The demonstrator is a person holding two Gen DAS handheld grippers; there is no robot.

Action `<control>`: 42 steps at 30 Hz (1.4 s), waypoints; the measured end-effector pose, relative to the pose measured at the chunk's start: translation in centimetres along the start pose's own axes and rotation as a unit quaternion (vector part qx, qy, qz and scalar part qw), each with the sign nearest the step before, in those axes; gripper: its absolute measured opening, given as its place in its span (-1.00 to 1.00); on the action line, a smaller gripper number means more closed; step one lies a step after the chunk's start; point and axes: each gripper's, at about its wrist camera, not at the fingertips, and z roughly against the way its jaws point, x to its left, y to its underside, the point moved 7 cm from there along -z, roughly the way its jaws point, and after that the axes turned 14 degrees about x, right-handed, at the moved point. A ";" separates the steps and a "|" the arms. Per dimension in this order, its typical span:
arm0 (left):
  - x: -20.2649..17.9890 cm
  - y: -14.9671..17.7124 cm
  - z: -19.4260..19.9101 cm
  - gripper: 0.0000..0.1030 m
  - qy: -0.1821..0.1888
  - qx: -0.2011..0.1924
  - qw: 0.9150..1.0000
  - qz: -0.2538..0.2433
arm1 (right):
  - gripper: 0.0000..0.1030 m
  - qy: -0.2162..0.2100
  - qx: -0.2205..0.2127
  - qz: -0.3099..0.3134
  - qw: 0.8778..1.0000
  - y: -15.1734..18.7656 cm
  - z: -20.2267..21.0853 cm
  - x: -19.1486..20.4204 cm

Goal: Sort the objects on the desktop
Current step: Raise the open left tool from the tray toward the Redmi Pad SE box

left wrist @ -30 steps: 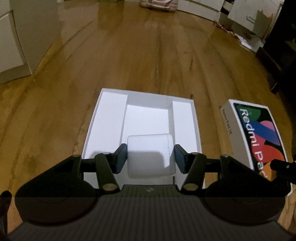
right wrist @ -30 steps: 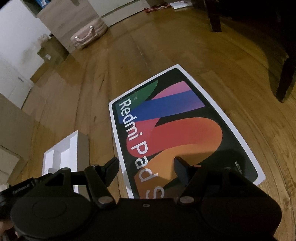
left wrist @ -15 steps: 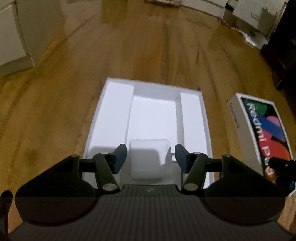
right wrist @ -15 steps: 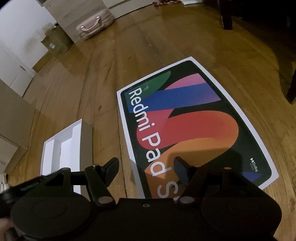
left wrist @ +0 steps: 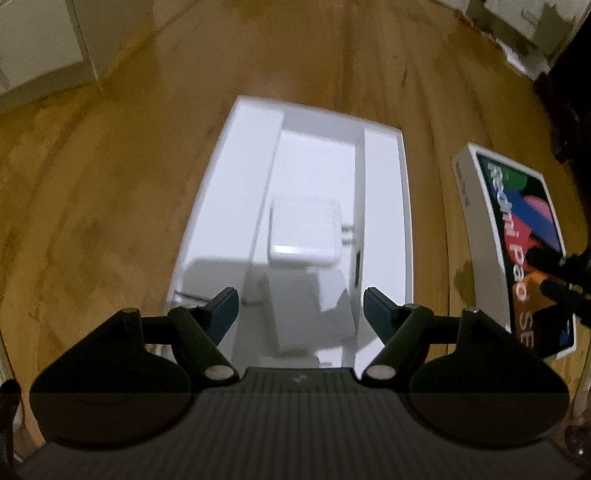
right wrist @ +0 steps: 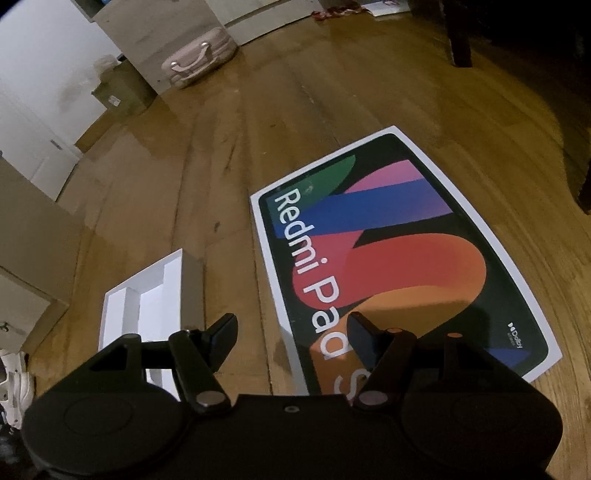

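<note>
A white charger block (left wrist: 303, 230) lies in the middle compartment of the open white box tray (left wrist: 384, 192) on the wooden floor, its prongs pointing right. My left gripper (left wrist: 301, 308) hangs open above the tray's near end, clear of the charger. To the right lies the colourful Redmi Pad box lid (left wrist: 517, 236). In the right wrist view the same lid (right wrist: 388, 251) fills the centre, and my right gripper (right wrist: 291, 334) is open just above its near left edge, holding nothing. The white tray (right wrist: 147, 299) shows at lower left.
Pale cabinets (right wrist: 29, 236) line the left side. A beige suitcase (right wrist: 199, 57) lies at the back. Dark furniture legs (right wrist: 460, 33) stand at the far right. White shoes (right wrist: 13, 384) sit by the left edge. Bare wooden floor (left wrist: 110, 206) surrounds the tray.
The left gripper let go of the white charger and rose up and back; the charger now rests in the tray's middle compartment. The right gripper lifted slightly away from the lid.
</note>
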 end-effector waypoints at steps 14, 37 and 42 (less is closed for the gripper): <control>-1.5 -0.5 -1.7 0.62 0.014 -0.013 1.000 0.018 | 0.38 0.011 0.000 -0.014 1.000 -0.4 0.3 -1.7; -14.9 -0.5 1.8 1.00 0.148 -0.060 0.987 0.031 | 0.62 0.131 -0.050 0.026 0.990 -0.6 4.5 -9.3; -17.2 -0.5 -0.1 1.00 0.146 -0.040 0.988 0.019 | 0.62 0.138 -0.052 -0.002 0.989 -0.6 3.8 -12.5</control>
